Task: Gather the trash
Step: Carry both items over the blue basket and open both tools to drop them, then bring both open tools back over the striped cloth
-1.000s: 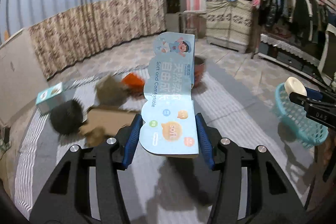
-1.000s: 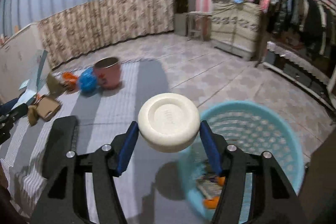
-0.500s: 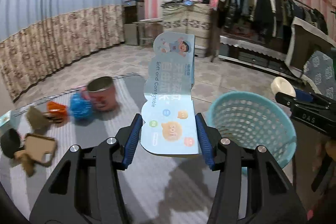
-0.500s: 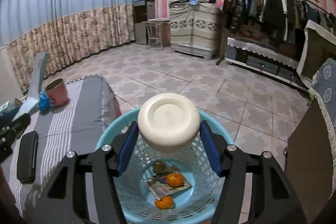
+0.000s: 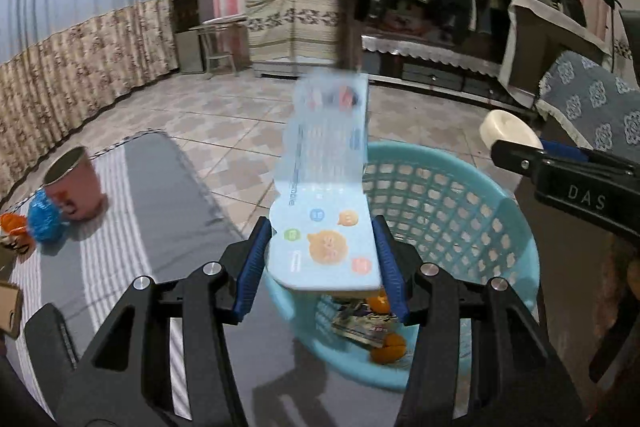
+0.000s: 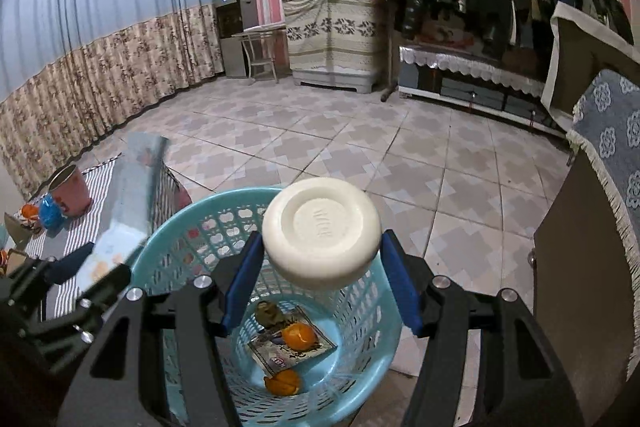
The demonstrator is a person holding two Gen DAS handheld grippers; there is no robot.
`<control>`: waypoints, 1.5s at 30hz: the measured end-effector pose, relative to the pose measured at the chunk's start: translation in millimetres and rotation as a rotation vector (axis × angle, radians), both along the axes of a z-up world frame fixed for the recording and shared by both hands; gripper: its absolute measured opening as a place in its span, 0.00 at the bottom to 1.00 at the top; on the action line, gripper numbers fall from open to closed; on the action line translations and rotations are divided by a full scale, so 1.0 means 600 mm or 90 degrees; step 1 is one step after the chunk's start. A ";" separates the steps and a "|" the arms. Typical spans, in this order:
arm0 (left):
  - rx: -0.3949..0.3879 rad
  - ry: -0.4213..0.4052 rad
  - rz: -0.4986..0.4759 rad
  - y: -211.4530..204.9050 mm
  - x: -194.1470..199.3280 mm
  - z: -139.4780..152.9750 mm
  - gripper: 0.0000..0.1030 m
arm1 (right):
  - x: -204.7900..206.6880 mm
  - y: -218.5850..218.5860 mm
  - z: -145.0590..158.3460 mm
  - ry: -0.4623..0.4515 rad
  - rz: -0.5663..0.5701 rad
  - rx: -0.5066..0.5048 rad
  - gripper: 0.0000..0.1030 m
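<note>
My left gripper (image 5: 322,259) is shut on a light blue cardboard package (image 5: 326,195) printed with cartoon figures; it stands up between the blue pads, over the near rim of a turquoise plastic basket (image 5: 460,211). My right gripper (image 6: 320,281) is shut on a round cream-white lid (image 6: 321,230), held above the same basket (image 6: 180,251). The basket holds orange peels (image 6: 298,337), a printed wrapper (image 6: 292,349) and a small brown scrap. In the left wrist view the right gripper (image 5: 516,147) with its lid shows at the right. The left gripper and its package (image 6: 128,203) appear at the left of the right wrist view.
A striped grey cloth (image 5: 132,195) covers the surface to the left, bearing a pink cup (image 5: 74,183), a blue crumpled wrapper (image 5: 46,219) and orange scraps (image 5: 12,225). A dark cabinet (image 6: 580,267) with a blue patterned cover stands right of the basket. Tiled floor lies beyond.
Both grippers swung right from the cloth to the basket. The left one with its package now hangs over the basket's near rim; the right one with the lid stays above the basket.
</note>
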State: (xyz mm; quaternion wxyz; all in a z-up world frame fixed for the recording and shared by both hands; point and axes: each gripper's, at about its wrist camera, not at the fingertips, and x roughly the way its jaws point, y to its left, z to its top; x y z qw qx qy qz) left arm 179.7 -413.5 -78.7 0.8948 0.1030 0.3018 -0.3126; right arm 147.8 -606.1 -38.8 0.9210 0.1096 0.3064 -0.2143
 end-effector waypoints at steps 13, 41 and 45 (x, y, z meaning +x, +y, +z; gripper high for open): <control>-0.029 -0.033 0.098 0.095 0.006 0.048 0.84 | 0.014 0.013 -0.019 0.015 0.026 0.007 0.58; -0.009 -0.103 0.461 0.614 -0.076 0.147 0.95 | 0.049 0.178 -0.003 -0.002 0.102 0.010 0.96; -0.010 -0.058 0.500 0.700 -0.092 0.132 0.95 | 0.057 0.258 0.018 -0.042 0.156 0.052 0.96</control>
